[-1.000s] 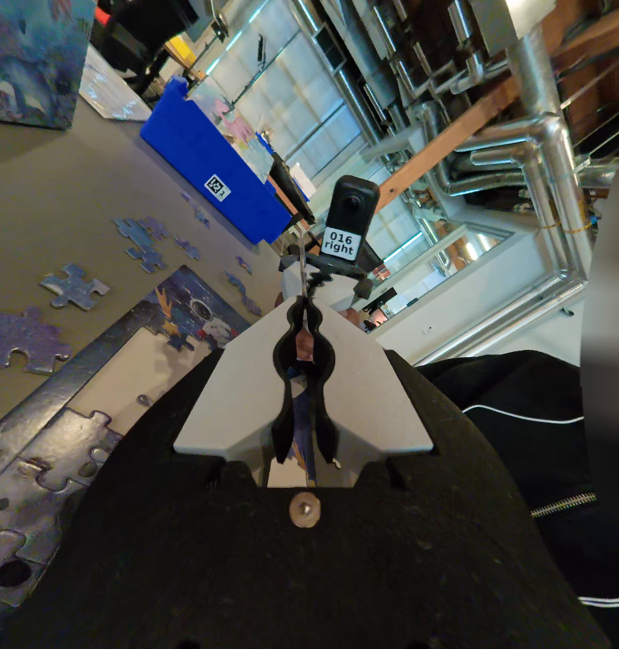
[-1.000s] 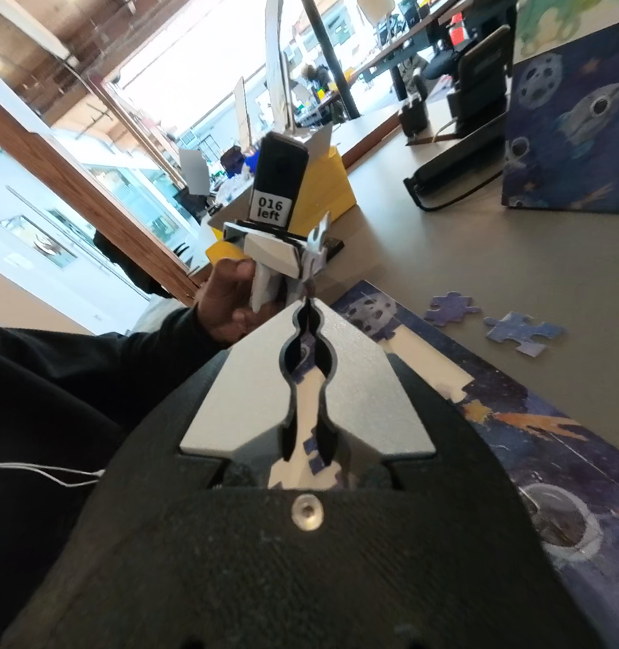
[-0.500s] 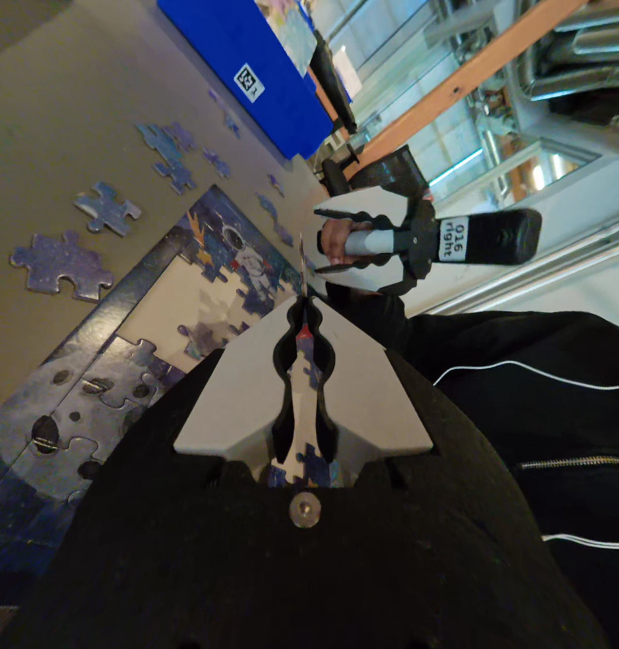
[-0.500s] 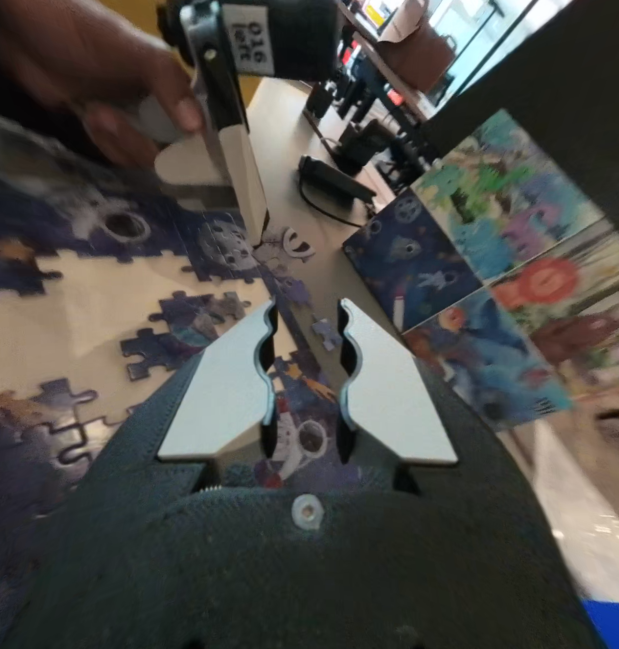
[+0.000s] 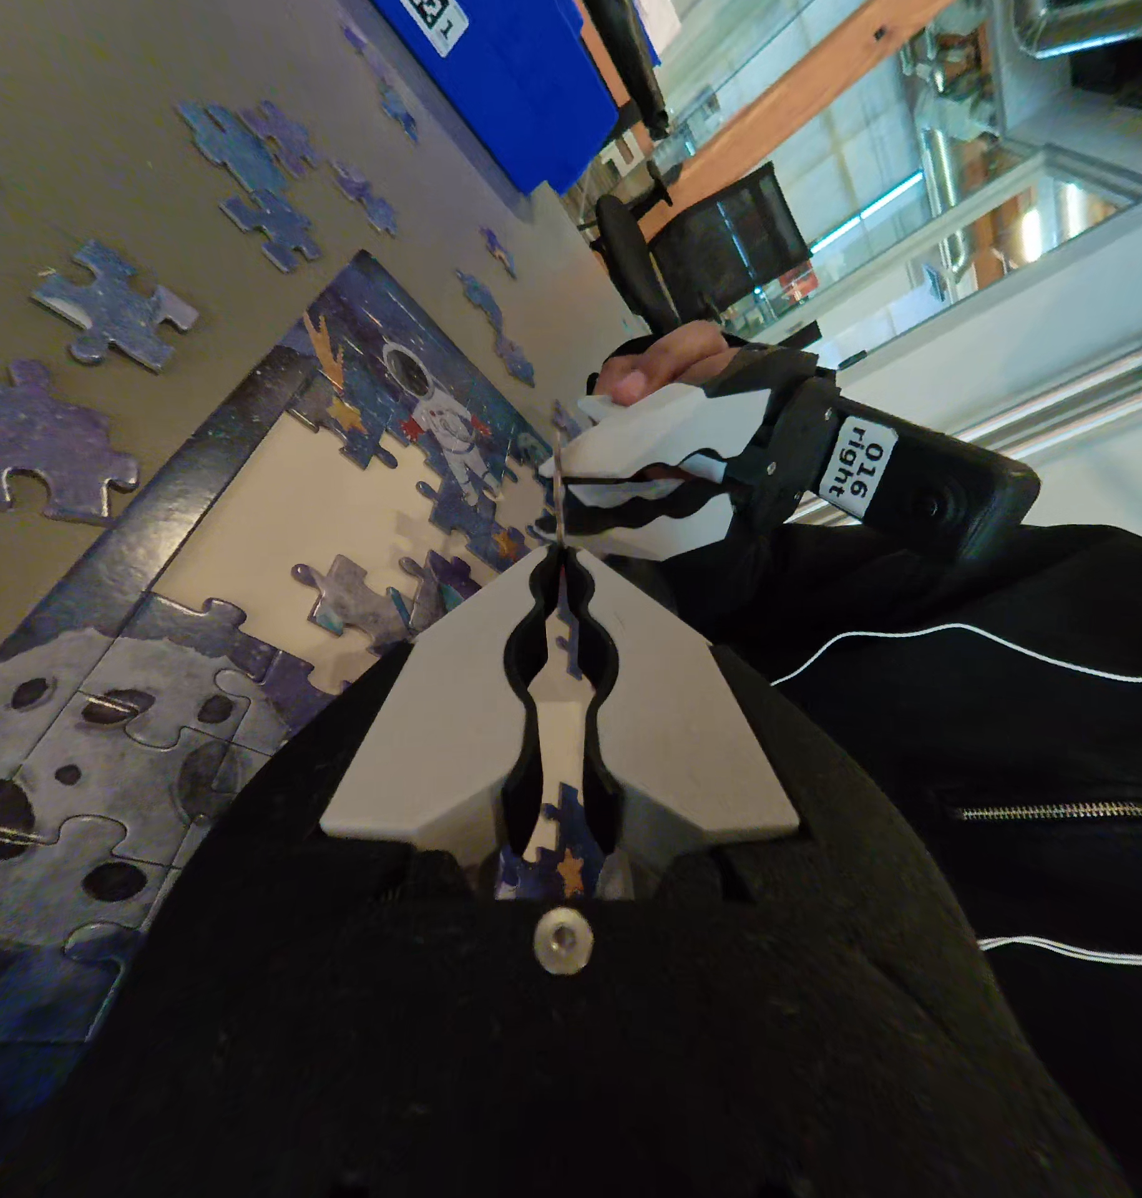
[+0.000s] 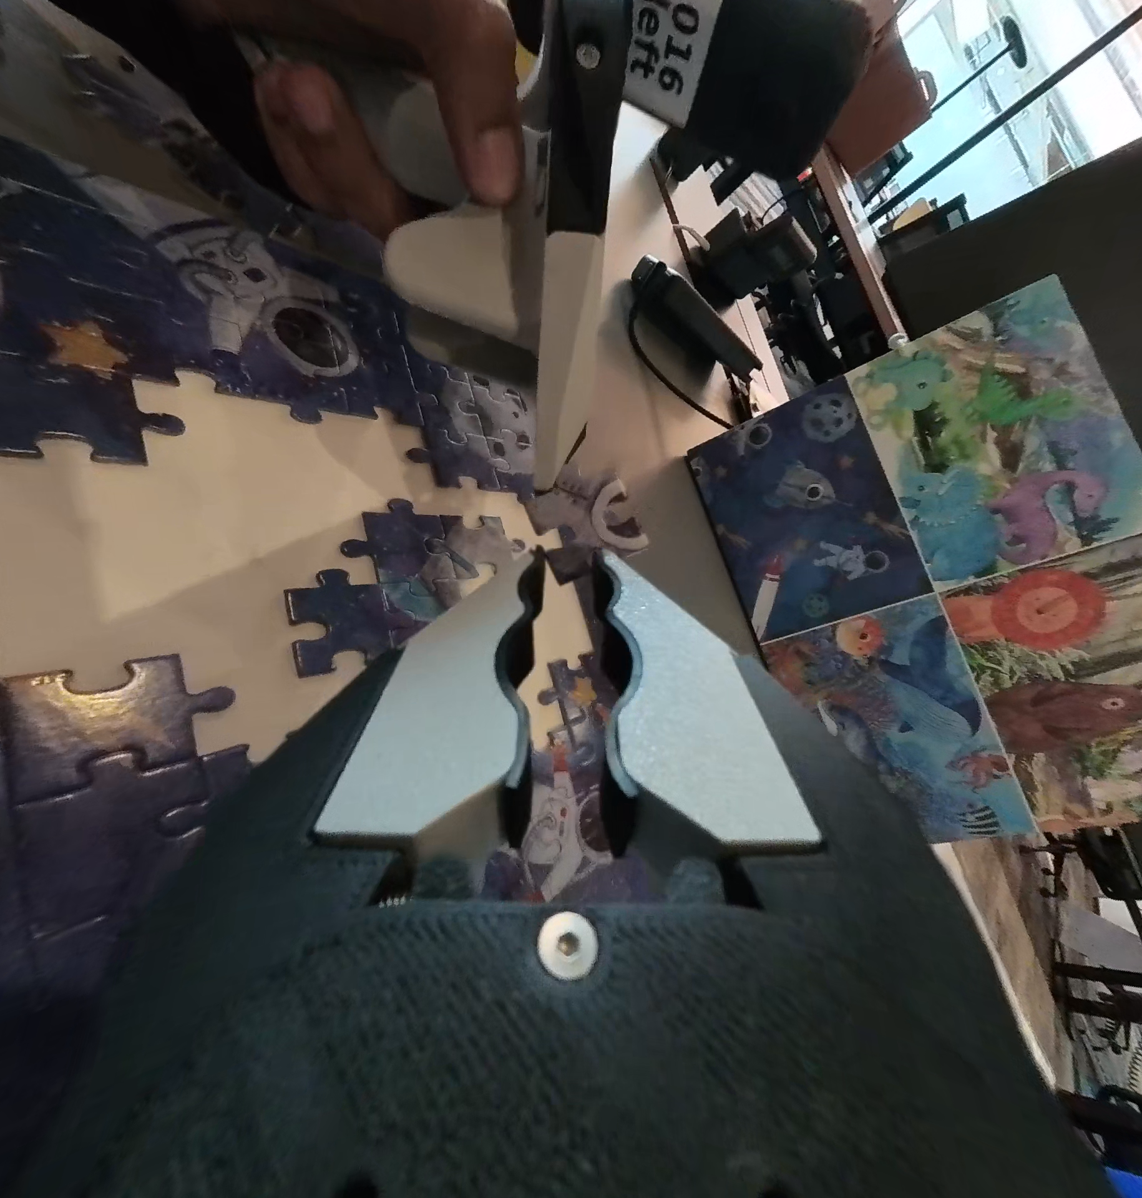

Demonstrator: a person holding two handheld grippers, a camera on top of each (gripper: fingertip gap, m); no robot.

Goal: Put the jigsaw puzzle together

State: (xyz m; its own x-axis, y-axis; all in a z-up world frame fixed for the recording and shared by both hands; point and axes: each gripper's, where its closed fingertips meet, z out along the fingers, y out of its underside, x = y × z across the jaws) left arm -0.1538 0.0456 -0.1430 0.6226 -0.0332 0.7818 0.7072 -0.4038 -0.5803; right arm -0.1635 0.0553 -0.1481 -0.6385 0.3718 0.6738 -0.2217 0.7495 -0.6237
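Puzzle piece point(image 5: 559, 493) is pinched on edge between the closed fingers of the left gripper point(image 5: 560, 557), above the half-filled puzzle tray point(image 5: 121, 570). Probably it is held so for regrasping: the right gripper point(image 6: 565, 561), fingers narrowly apart and holding nothing, is brought just beside it.

Space-themed jigsaw puzzle point(image 5: 186, 583) flat on table, partly done: dark border, moon and astronaut sections joined, cream tray centre bare; one piece point(image 6: 578, 509) held edge-on above it; loose blue pieces point(image 5: 111, 314) lie beside the frame.
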